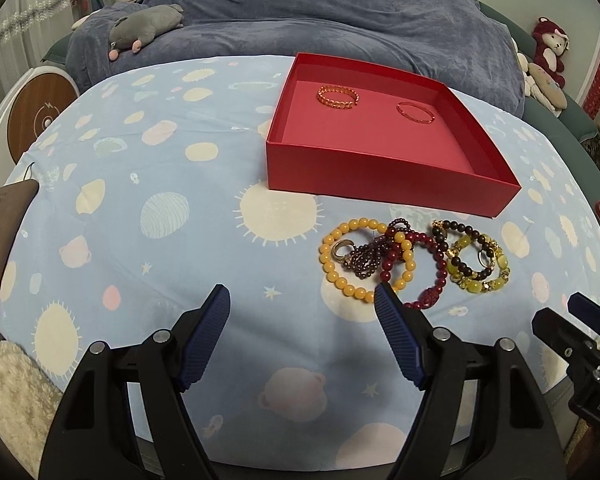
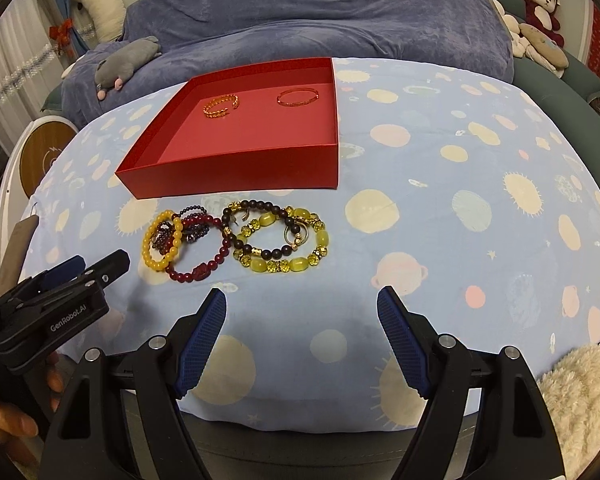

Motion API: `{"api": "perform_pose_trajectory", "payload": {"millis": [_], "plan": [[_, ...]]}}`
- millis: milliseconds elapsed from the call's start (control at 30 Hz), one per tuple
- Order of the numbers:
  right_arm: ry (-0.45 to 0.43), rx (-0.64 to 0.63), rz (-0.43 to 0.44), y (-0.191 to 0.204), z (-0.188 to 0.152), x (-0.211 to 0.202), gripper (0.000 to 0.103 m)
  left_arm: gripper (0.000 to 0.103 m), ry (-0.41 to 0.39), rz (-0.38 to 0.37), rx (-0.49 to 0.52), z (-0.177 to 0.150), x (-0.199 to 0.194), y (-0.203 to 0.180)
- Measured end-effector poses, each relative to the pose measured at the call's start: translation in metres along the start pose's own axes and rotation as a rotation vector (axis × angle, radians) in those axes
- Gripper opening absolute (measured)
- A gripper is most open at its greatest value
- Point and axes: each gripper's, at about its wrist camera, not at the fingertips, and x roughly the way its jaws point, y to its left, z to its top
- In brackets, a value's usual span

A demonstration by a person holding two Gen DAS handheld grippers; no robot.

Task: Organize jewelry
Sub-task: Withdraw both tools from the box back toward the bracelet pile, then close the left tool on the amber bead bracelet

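Note:
A red open box (image 1: 380, 168) (image 2: 236, 168) lies on the blue patterned cloth and holds a gold bangle (image 1: 337, 97) (image 2: 221, 106) and a thin red-gold bangle (image 1: 415, 112) (image 2: 299, 96). In front of it lies a tangle of beaded bracelets: yellow (image 1: 332, 258) (image 2: 158, 258), dark red (image 1: 440, 276) (image 2: 204, 270), purple (image 1: 364, 258), and green-and-dark ones (image 1: 476, 260) (image 2: 284, 240). My left gripper (image 1: 302, 308) is open and empty, just before the pile. My right gripper (image 2: 302, 304) is open and empty, below the green bracelets.
Blue blankets (image 1: 320, 12) and a grey plush toy (image 1: 144, 26) lie behind the cloth. Stuffed animals (image 2: 540, 4) sit at the far right. A round wooden-topped device (image 1: 36, 116) stands at the left. A fluffy white fabric (image 2: 580, 400) lies at the near edge.

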Motion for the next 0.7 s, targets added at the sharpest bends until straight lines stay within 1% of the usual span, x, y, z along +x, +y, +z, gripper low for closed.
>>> {"api": "perform_pose_trajectory", "payload": {"millis": [67,167,333,400,433,500,567,600,633,700], "plan": [[0.001,0.008,0.003,-0.001,0.001,0.001,0.075,0.07,-0.002,0.005,0.003,0.002,0.004,-0.001],[0.001,0.009,0.003,-0.001,0.002,0.001,0.075,0.062,0.017,0.005,0.001,0.006,0.016,-0.004],[0.01,0.014,0.008,0.0,0.002,0.004,0.075,0.057,0.042,0.006,-0.003,0.01,0.032,-0.007],[0.012,0.013,0.01,0.0,0.002,0.005,0.075,0.049,0.056,0.009,0.007,0.01,0.037,-0.01],[0.014,0.014,0.01,0.0,0.003,0.006,0.075,0.042,0.064,0.016,0.013,0.009,0.04,-0.011],[0.016,0.016,0.012,0.0,0.004,0.008,0.075,0.039,0.06,0.029,0.023,0.01,0.039,-0.013],[0.018,0.02,0.015,0.0,0.004,0.01,0.075,0.023,0.058,0.025,0.02,0.01,0.038,-0.012],[0.019,0.022,0.016,0.0,0.005,0.012,0.075,0.018,0.058,0.014,0.014,0.01,0.038,-0.011],[0.02,0.024,0.017,0.0,0.006,0.012,0.075,0.009,0.06,0.002,0.01,0.01,0.038,-0.009],[0.019,0.022,0.022,0.001,0.008,0.013,0.075,0.008,0.062,-0.013,-0.001,0.011,0.036,-0.006]]}}
